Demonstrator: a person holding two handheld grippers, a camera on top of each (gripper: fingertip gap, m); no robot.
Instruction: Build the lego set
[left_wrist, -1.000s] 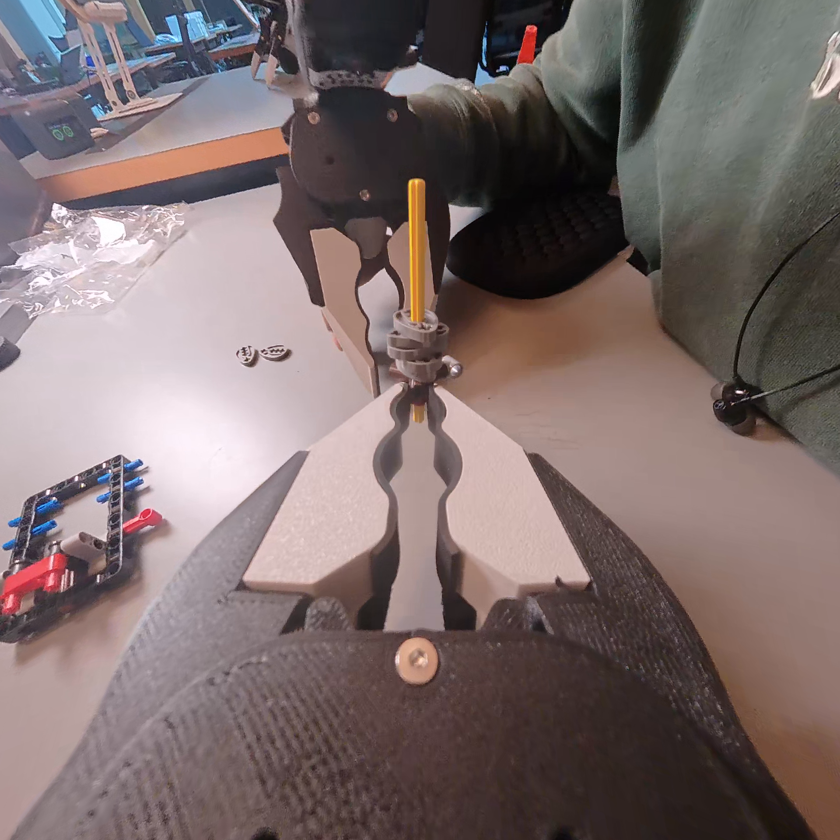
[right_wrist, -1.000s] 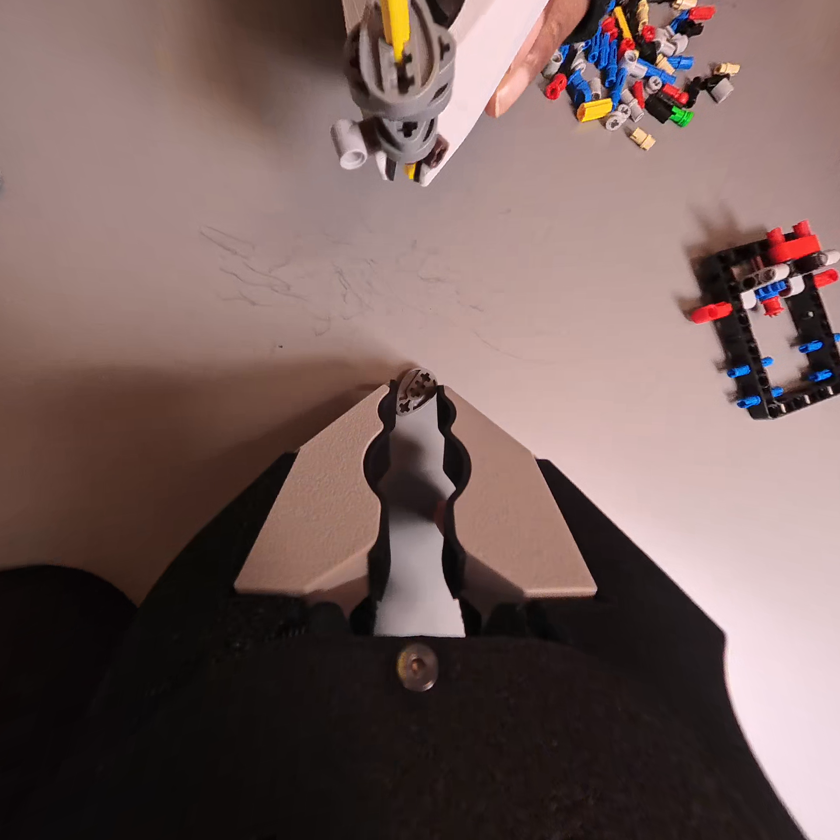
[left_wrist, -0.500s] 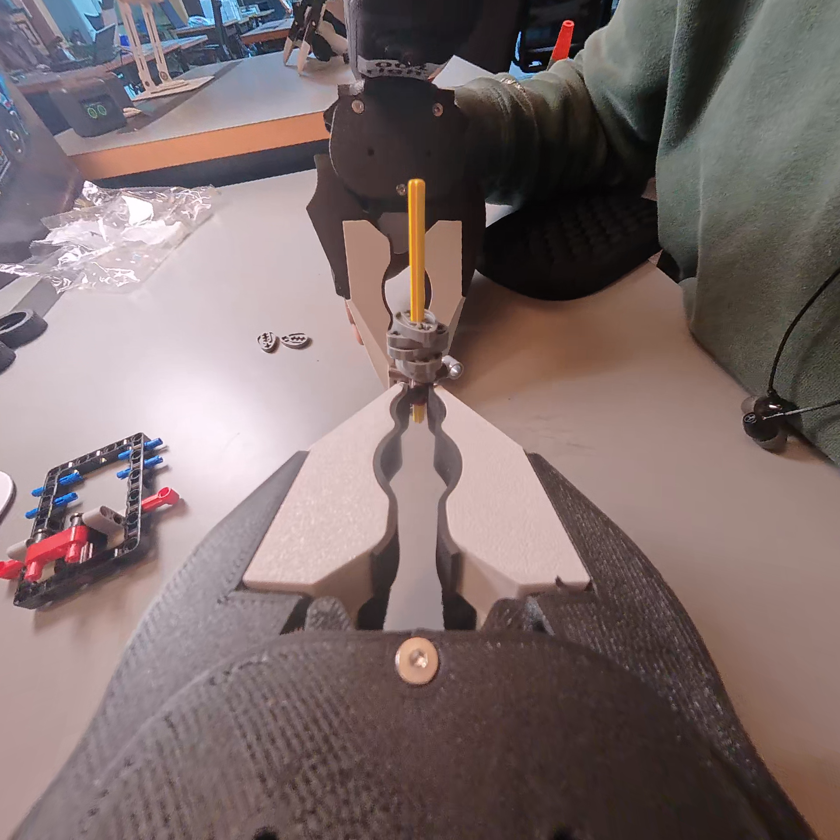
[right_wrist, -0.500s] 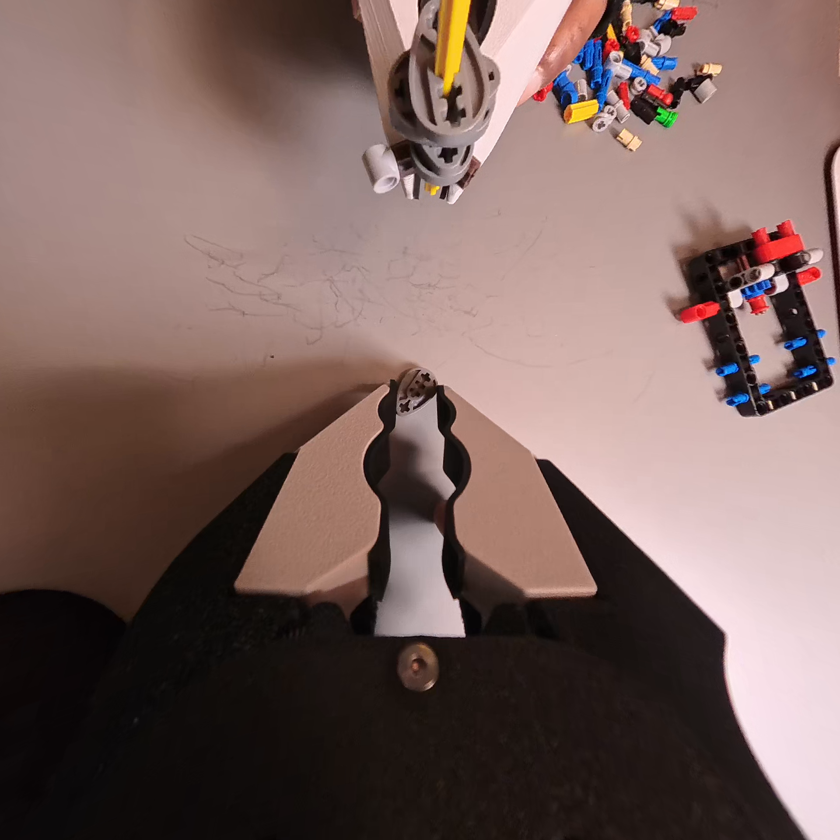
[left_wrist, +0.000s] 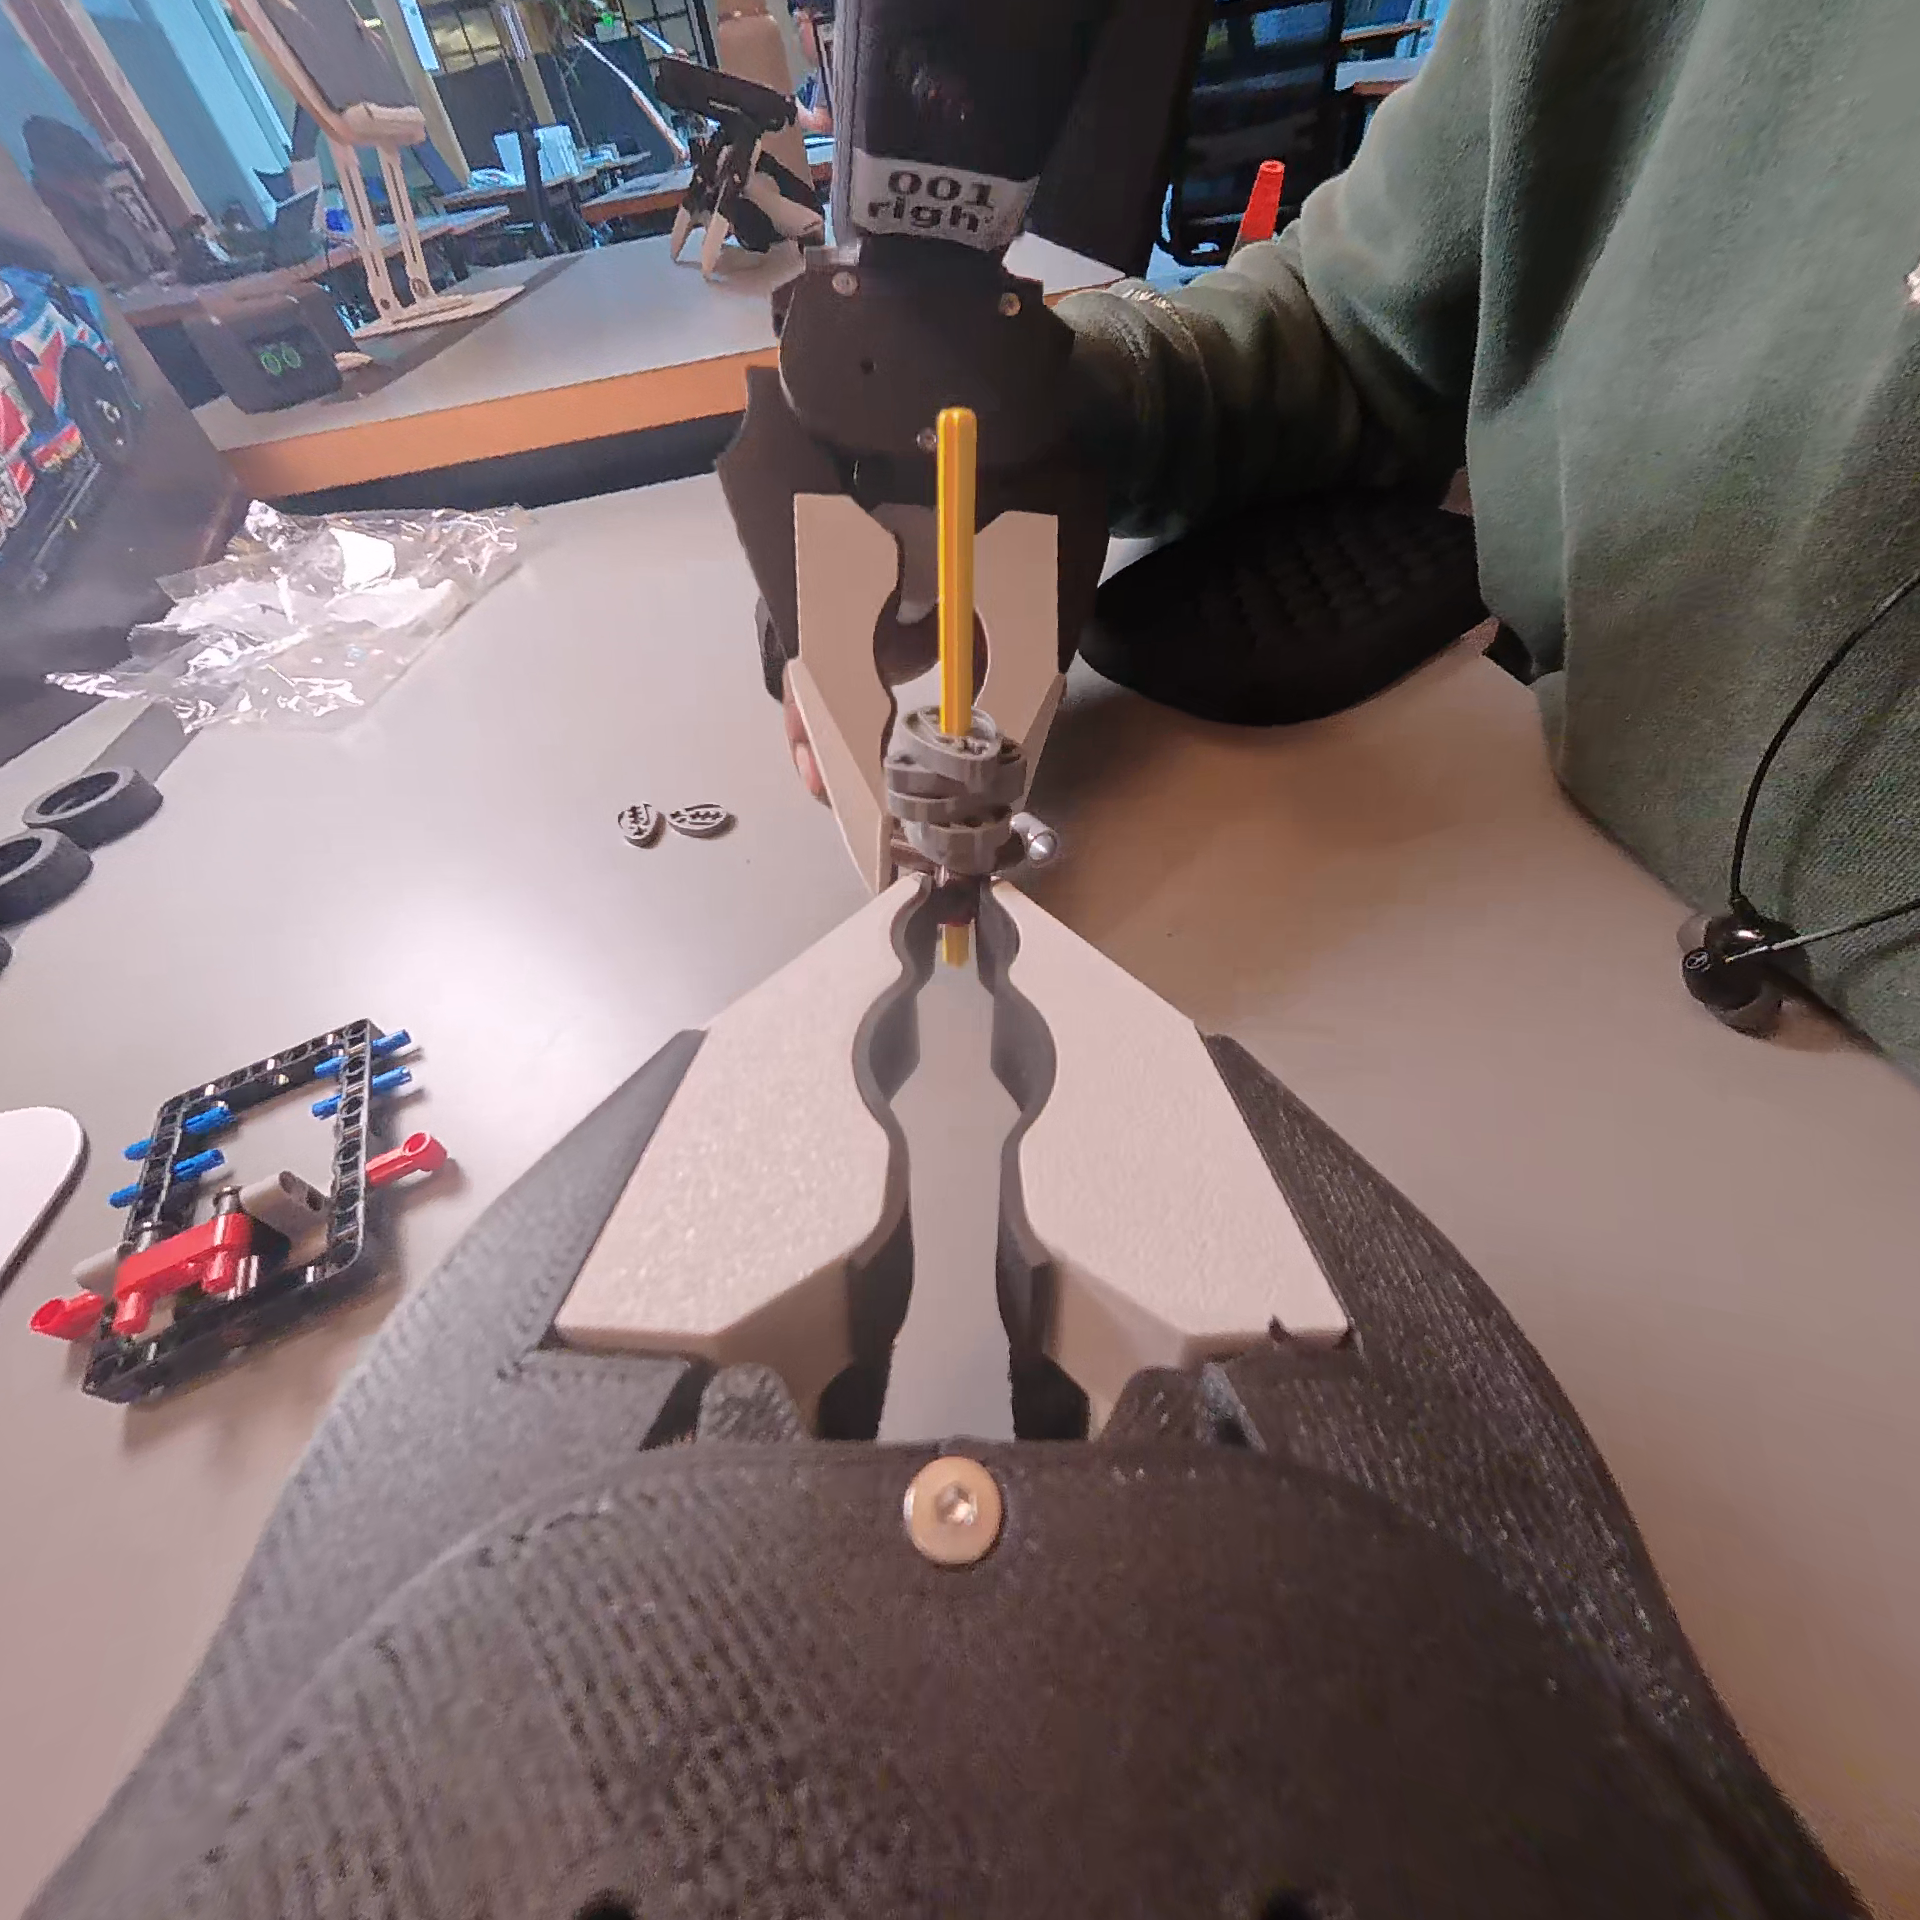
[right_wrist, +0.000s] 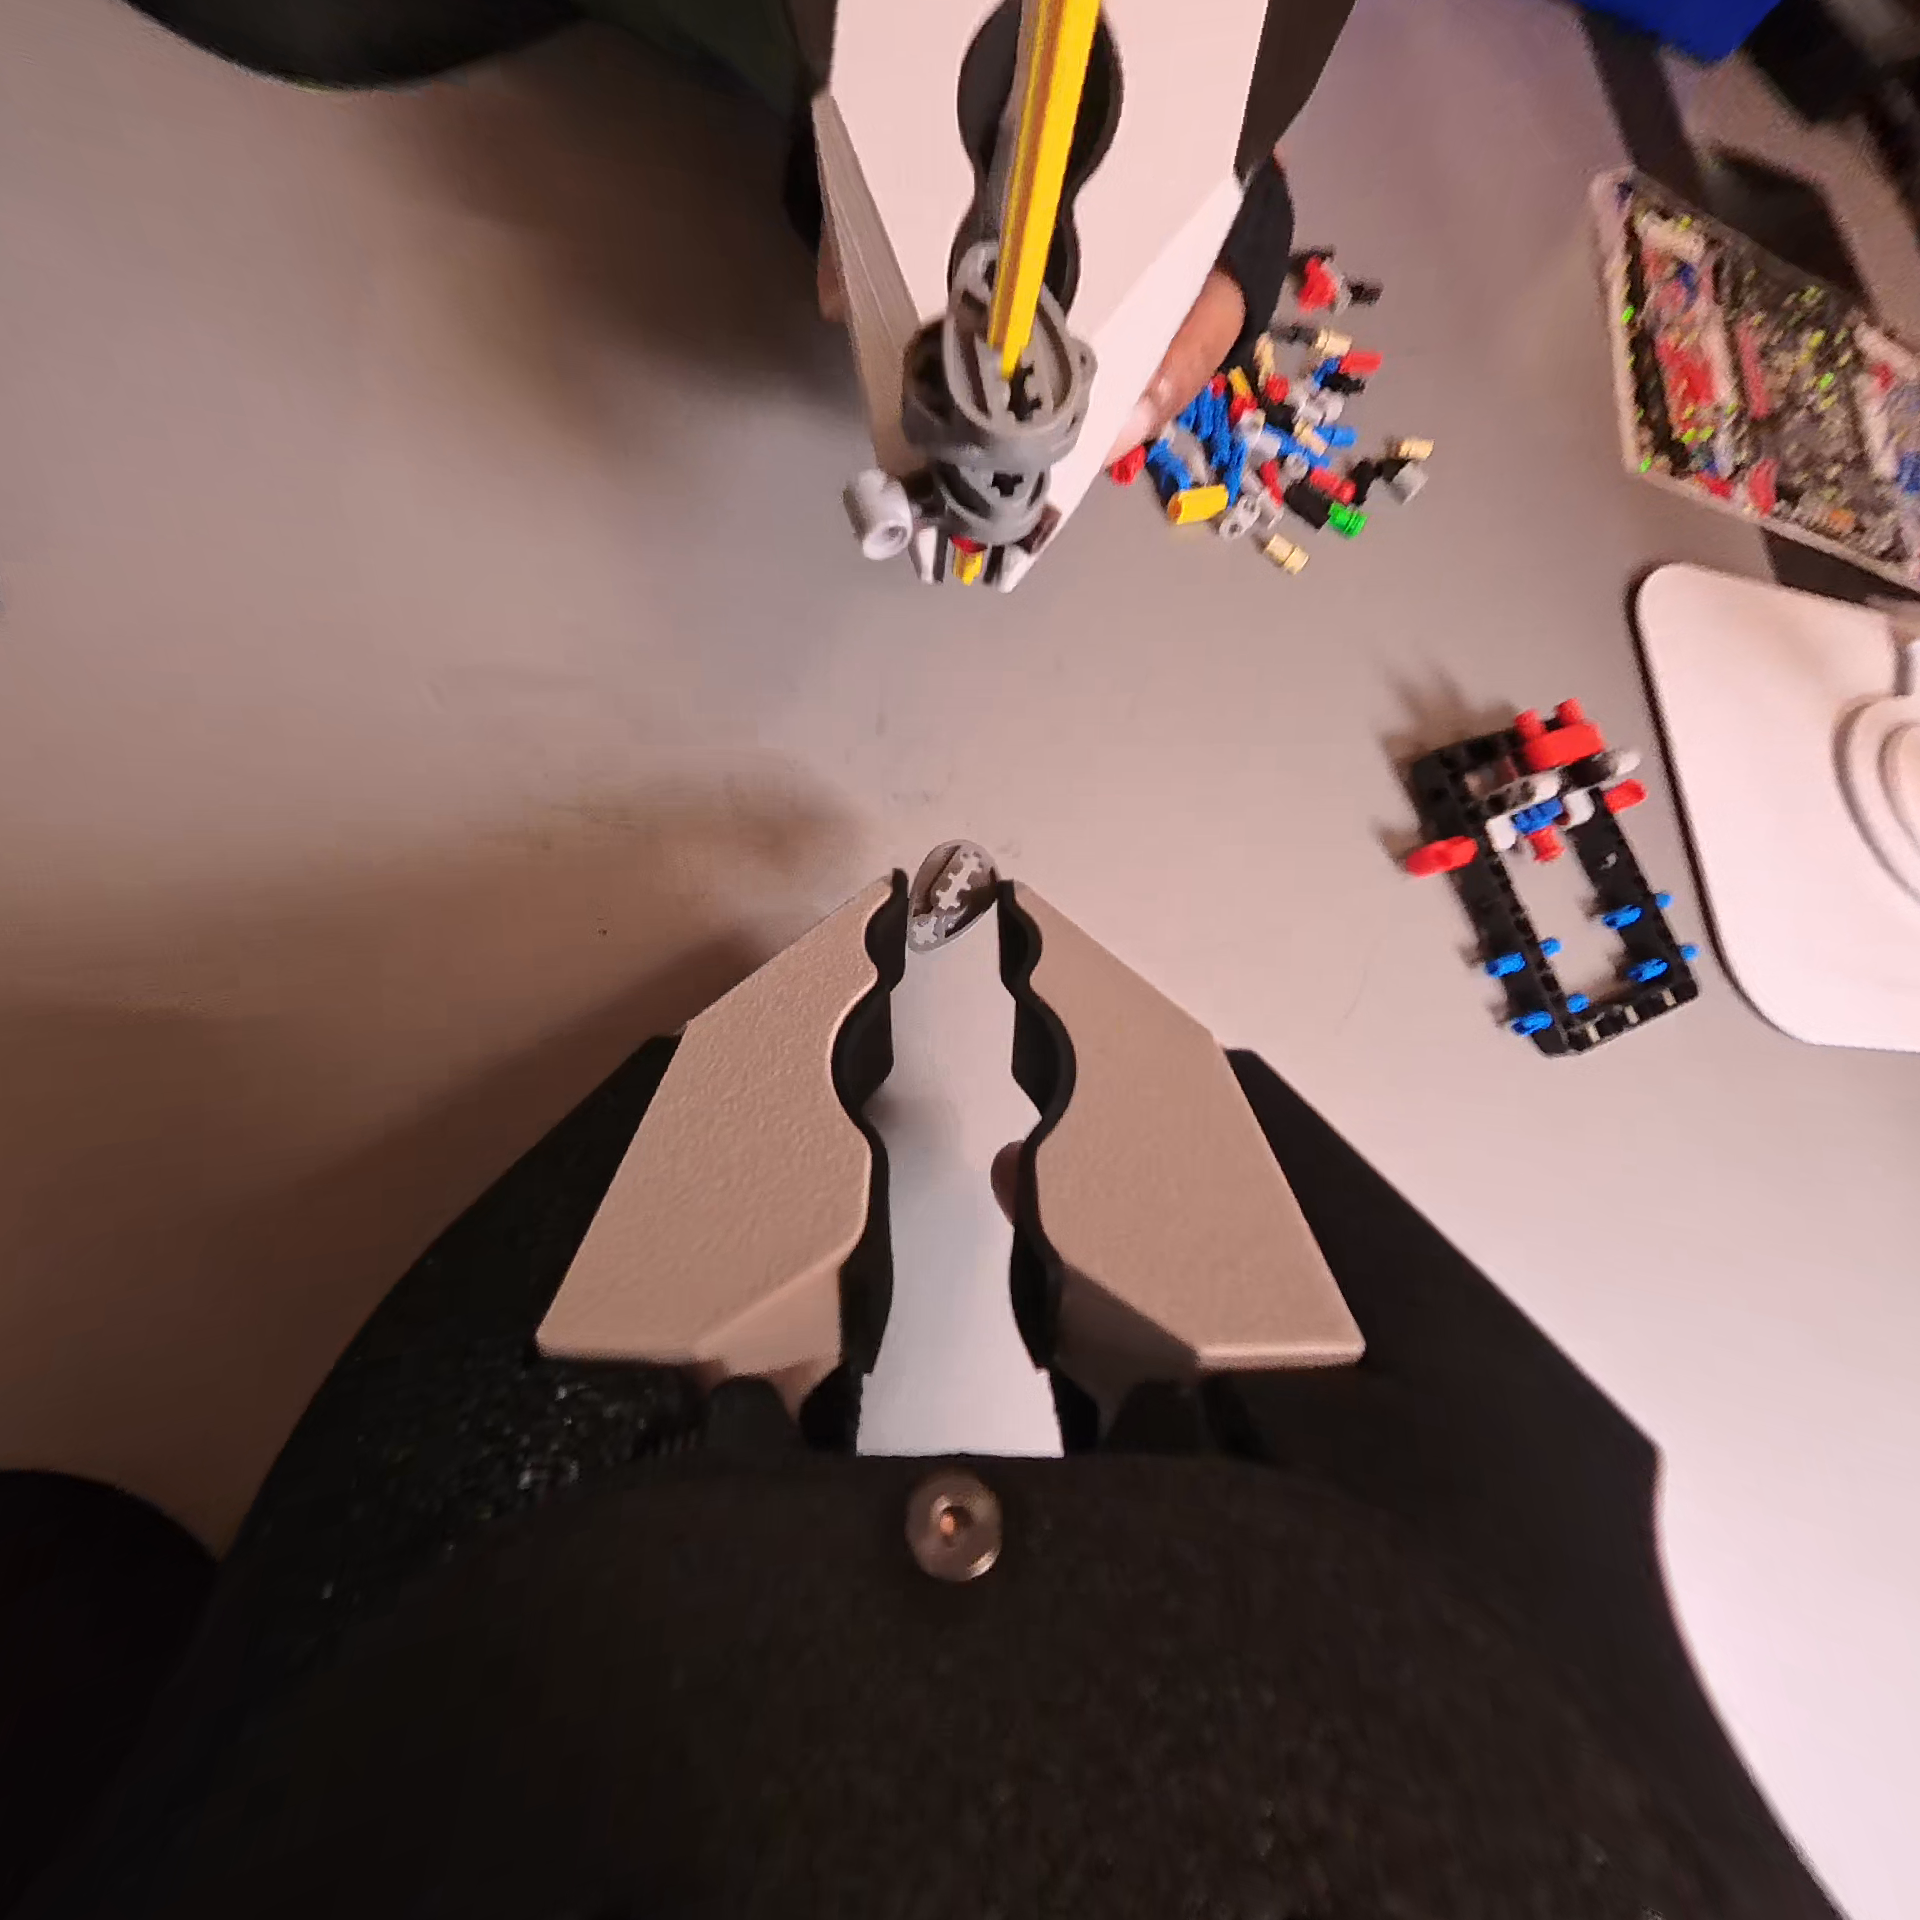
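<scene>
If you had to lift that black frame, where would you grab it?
From above, pinch one long side of the black frame, clear of the blue pins and red parts: it lies flat, with an open middle for one finger.

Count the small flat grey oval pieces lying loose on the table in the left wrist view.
2. The two grey oval pieces lie side by side on the table, left of the yellow axle assembly. Others may be hidden behind the grippers.

Grey table (left_wrist: 1351, 1039): black frame (left_wrist: 249, 1195), loose pieces (right_wrist: 1268, 436), plastic bag (left_wrist: 301, 613), tyres (left_wrist: 94, 800).
</scene>
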